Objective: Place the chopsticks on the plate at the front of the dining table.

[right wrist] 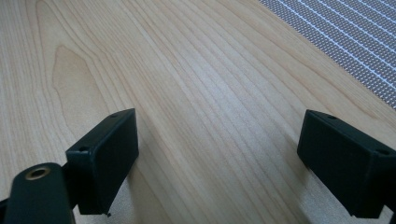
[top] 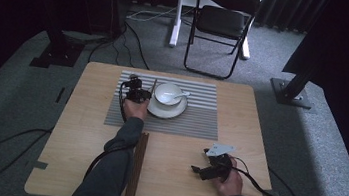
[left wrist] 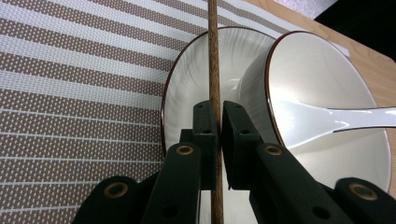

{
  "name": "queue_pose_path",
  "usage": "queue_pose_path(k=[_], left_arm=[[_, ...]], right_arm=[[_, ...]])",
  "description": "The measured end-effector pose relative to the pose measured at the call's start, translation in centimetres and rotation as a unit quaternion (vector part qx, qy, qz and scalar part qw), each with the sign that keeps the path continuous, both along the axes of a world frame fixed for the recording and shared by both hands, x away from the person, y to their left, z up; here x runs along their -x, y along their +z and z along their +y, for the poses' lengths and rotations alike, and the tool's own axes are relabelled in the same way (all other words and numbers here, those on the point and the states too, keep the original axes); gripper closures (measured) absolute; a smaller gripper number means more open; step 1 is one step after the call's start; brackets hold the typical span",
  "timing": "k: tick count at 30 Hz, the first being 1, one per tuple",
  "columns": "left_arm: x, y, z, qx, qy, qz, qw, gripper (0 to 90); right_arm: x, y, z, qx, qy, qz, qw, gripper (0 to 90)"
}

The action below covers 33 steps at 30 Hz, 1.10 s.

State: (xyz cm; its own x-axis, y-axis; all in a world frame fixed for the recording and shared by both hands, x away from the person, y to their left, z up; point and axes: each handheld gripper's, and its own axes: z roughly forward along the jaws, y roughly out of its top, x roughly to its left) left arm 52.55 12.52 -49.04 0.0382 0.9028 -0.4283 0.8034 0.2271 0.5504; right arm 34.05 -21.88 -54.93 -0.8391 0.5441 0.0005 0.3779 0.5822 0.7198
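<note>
dark curtains and grey carpet ring a pale wooden tabletop point(top: 240, 116), with a folding chair point(top: 221, 25) on the floor beyond its 12 o'clock edge. on the tabletop lies a striped mat point(top: 194, 123), and on the mat a white plate point(top: 167, 111) carrying a bowl point(top: 164, 89) with a white spoon point(top: 178, 96) resting in it. the left gripper point(left wrist: 215, 126) is over the mat at the plate's 9 o'clock, its jaws clamped together on a single brown chopstick point(left wrist: 214, 56); in the left gripper view the stick runs straight up between the pads and across the plate's rim, just beside the bowl. more brown sticks point(top: 138, 166) lie in a bundle on the bare wood toward the 6 o'clock edge, beside the person's left sleeve. the right gripper point(right wrist: 217, 154) is held low over bare wood at the tabletop's 4 o'clock, well apart from the mat; its jaws stand wide apart with nothing between them.
</note>
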Motion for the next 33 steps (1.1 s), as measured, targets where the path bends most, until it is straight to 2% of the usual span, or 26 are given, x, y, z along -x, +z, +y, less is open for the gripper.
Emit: queue_pose_path(k=[17, 33], left_arm=[[-0.3, -0.9, -0.6, 0.005, -0.004, 0.012, 0.9999, 85.0], [-0.1, -1.2, -0.8, 0.013, 0.001, 0.012, 0.9998, 84.9]], right_arm=[[0.0, 0.0, 0.0, 0.000, 0.000, 0.000, 1.0000, 11.8], [0.0, 0.0, 0.0, 0.000, 0.000, 0.000, 1.0000, 11.8]])
